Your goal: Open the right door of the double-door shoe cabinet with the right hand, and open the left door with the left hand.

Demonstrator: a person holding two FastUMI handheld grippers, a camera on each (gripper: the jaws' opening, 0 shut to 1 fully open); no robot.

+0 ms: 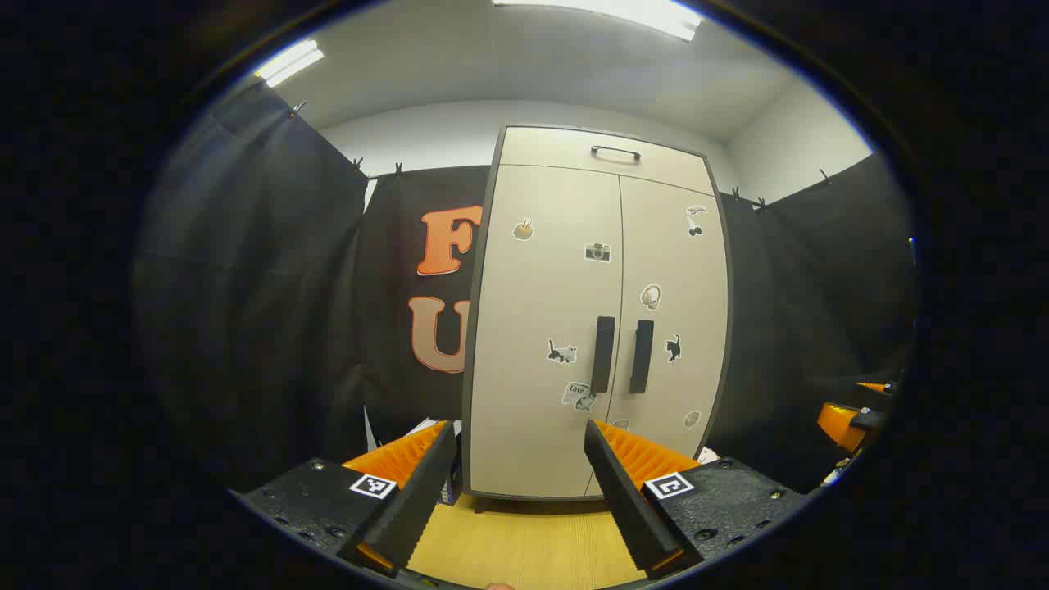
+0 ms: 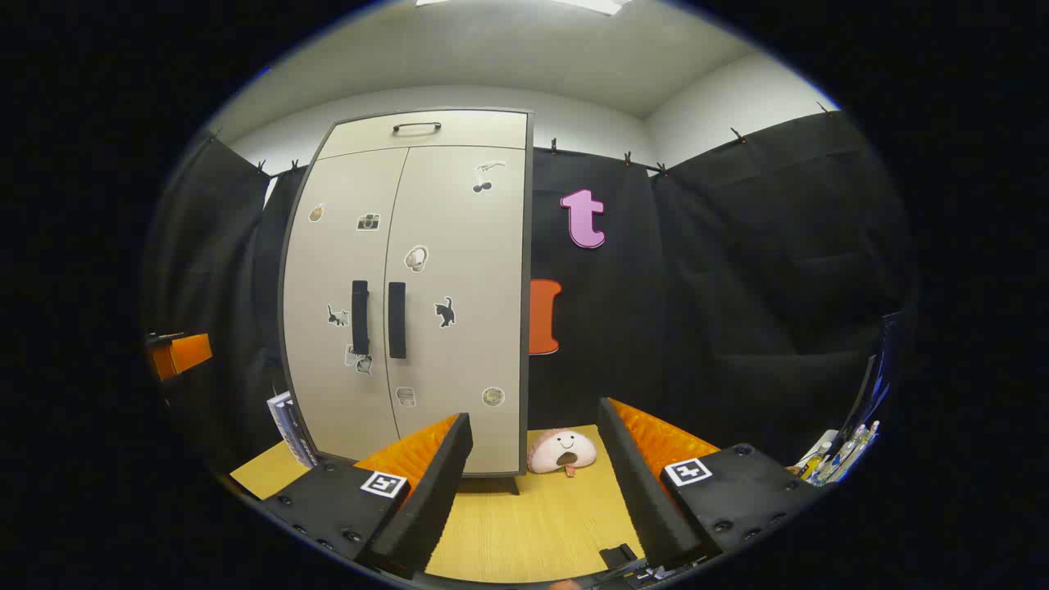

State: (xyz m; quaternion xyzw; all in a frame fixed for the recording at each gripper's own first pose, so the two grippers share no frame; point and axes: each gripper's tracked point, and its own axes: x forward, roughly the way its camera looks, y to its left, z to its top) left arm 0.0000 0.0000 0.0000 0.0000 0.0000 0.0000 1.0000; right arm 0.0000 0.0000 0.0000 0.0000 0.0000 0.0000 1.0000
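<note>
**Both doors closed, both grippers spread and waiting**

Right now I am looking at the shoe cabinet point(image 1: 594, 311) from a little way back, standing upright on a pale wooden floor point(image 1: 524, 541) against the black cloth wall. It is a tall cream cabinet with a drawer at the top and two doors below, dotted with small stickers. The left door point(image 1: 545, 328) and the right door point(image 1: 676, 319) both sit flush and closed. Their two dark vertical handles, the left handle point(image 1: 603, 354) and the right handle point(image 1: 641, 356), stand side by side at the centre seam.

My left gripper point(image 1: 524, 483) has its jaws spread wide with nothing between them, and it is aimed roughly at the left door's lower half. My right gripper point(image 2: 533, 483) is likewise released and empty, pointing past the cabinet's right edge, so I judge it needs to swing leftwards to meet the right handle. Beside the cabinet foot lies a small plush toy point(image 2: 562, 451).

Neither door has been started, I would say.
</note>
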